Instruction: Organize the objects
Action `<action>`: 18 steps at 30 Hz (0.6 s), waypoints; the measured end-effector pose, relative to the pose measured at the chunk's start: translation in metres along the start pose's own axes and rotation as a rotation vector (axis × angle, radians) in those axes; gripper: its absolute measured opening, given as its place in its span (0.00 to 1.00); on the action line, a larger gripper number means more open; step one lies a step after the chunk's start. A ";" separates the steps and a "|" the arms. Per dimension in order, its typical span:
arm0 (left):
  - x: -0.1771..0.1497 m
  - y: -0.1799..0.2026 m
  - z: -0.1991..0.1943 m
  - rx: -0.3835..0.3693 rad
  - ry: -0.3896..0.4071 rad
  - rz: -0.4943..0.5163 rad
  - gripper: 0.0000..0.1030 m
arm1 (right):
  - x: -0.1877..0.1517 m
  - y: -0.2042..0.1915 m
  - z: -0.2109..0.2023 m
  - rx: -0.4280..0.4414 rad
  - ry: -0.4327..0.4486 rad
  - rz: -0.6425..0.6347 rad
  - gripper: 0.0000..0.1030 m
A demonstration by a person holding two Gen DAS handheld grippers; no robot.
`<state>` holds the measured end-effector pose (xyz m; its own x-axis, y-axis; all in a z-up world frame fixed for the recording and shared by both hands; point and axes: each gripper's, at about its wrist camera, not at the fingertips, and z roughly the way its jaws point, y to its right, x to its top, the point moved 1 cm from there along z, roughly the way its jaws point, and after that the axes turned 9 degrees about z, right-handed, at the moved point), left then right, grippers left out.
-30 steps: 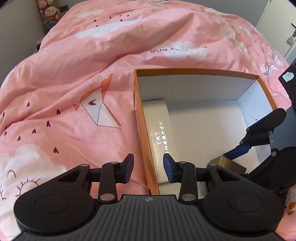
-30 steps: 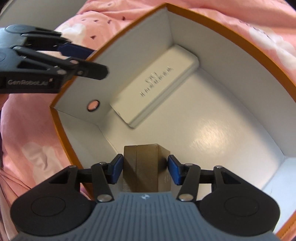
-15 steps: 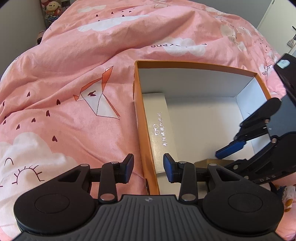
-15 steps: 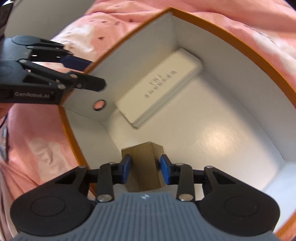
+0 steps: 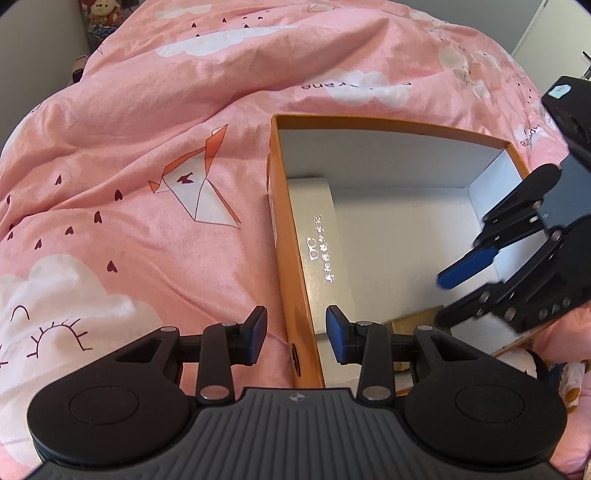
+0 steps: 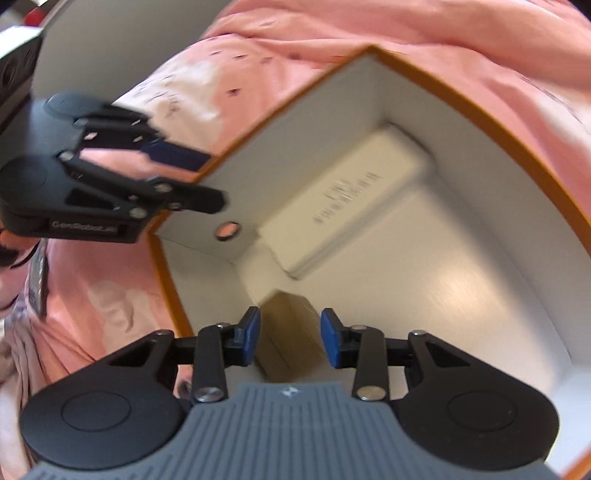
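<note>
An orange box with white inside (image 5: 291,236) lies open on the pink bedspread. A long white case (image 5: 325,254) with printed text lies along its left wall; it also shows in the right wrist view (image 6: 343,206). A small gold box (image 6: 291,332) rests on the box floor in the near corner. My right gripper (image 6: 290,339) is open above it, fingers apart from its sides, and shows at the right of the left wrist view (image 5: 469,284). My left gripper (image 5: 295,330) is open, straddling the box's left wall without gripping it.
The pink bedspread (image 5: 147,166) with cloud and fox prints surrounds the box. Plush toys (image 5: 98,11) sit at the far left corner. A round hole (image 6: 227,230) pierces the box's near wall.
My right gripper let go of the gold box, which now rests in the box corner, and lifted up and back. My left gripper pulled back slightly.
</note>
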<state>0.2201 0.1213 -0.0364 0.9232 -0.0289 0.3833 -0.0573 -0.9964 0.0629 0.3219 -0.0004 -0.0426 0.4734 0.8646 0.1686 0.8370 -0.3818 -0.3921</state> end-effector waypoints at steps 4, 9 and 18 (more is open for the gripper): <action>-0.005 0.002 -0.001 -0.006 -0.015 0.002 0.32 | -0.016 0.011 -0.009 -0.099 0.007 0.050 0.22; -0.009 0.005 0.000 -0.025 -0.030 0.007 0.20 | -0.028 0.020 0.012 -0.189 -0.025 0.054 0.17; -0.009 0.007 -0.001 -0.032 -0.029 0.006 0.16 | -0.019 -0.008 0.033 -0.130 0.020 -0.023 0.08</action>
<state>0.2114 0.1149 -0.0382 0.9334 -0.0379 0.3569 -0.0749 -0.9931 0.0903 0.2973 -0.0028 -0.0725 0.4583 0.8673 0.1945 0.8755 -0.4027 -0.2673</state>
